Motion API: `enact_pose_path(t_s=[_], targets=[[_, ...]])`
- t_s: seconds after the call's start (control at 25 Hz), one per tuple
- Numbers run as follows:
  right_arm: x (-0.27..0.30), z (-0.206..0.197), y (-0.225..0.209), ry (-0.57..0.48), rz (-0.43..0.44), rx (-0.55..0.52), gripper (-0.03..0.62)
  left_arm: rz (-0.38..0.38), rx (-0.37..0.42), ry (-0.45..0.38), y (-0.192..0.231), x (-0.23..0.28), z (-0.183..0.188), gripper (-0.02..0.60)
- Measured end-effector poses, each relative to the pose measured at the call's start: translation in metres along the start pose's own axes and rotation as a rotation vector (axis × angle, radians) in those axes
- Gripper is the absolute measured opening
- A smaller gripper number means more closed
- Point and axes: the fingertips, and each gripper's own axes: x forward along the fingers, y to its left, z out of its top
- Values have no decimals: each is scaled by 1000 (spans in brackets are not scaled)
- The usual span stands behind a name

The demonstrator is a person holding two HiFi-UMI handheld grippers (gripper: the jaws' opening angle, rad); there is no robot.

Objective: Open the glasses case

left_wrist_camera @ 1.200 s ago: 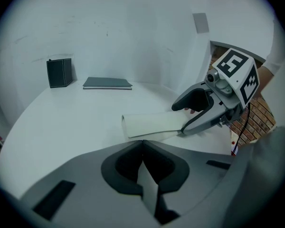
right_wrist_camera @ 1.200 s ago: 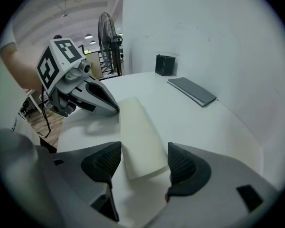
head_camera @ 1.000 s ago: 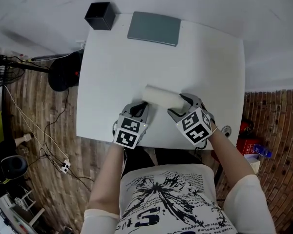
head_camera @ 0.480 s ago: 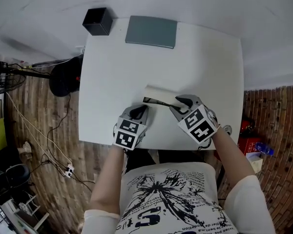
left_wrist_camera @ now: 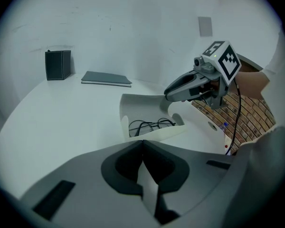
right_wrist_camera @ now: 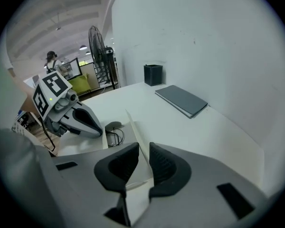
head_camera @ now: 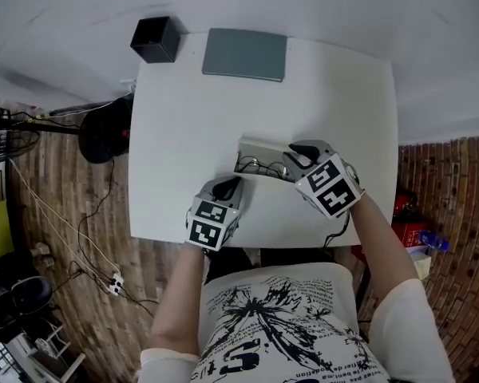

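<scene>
The white glasses case (head_camera: pixel 259 152) lies open near the table's front edge, with dark wire glasses (head_camera: pixel 256 166) inside. My left gripper (head_camera: pixel 227 184) is shut on the front edge of the case's base (left_wrist_camera: pixel 154 133), a thin white flap between its pads. My right gripper (head_camera: pixel 292 157) holds the raised lid (right_wrist_camera: pixel 134 127), which stands upright between its pads while the jaws are closing. In the left gripper view the right gripper (left_wrist_camera: pixel 174 92) sits at the lid's top right corner. The right gripper view shows the left gripper (right_wrist_camera: pixel 92 125) beside the glasses (right_wrist_camera: pixel 115 137).
A grey notebook (head_camera: pixel 245 54) and a black box (head_camera: pixel 155 40) lie at the far edge of the white table (head_camera: pixel 184 110). Left of the table are a dark fan base (head_camera: pixel 104 122) and cables on the wooden floor. A brick floor lies to the right.
The case went from closed to open: my right gripper swung the lid up and away from me, baring the glasses. My left gripper stayed on the base.
</scene>
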Motion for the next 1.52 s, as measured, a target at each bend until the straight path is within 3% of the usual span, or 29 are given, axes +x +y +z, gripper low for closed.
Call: enact_pose_path(t_s=[0.6,0.8,1.04,1.2,1.44,1.52], targets=[[27,5,-39,-6,-72,74,106,-29,-17,29,1,2,-2,14],[32,3,-46,-11,-109,79,118,7,67,75,-1,4,-7,14],[28,6,-42,-39,-133,58,126,-13,50,57,-2,2,-6,14],[13,17,-34,-102,-154,47,126,-31,53,61,-2,1,-6,14],[-32,33,-34,-228,-276,175,124,-59,11,50,-3,-8,-5,14],[-49,34,-32,-268,-312,188,87,-65,39,33,-6,-18,1,14]])
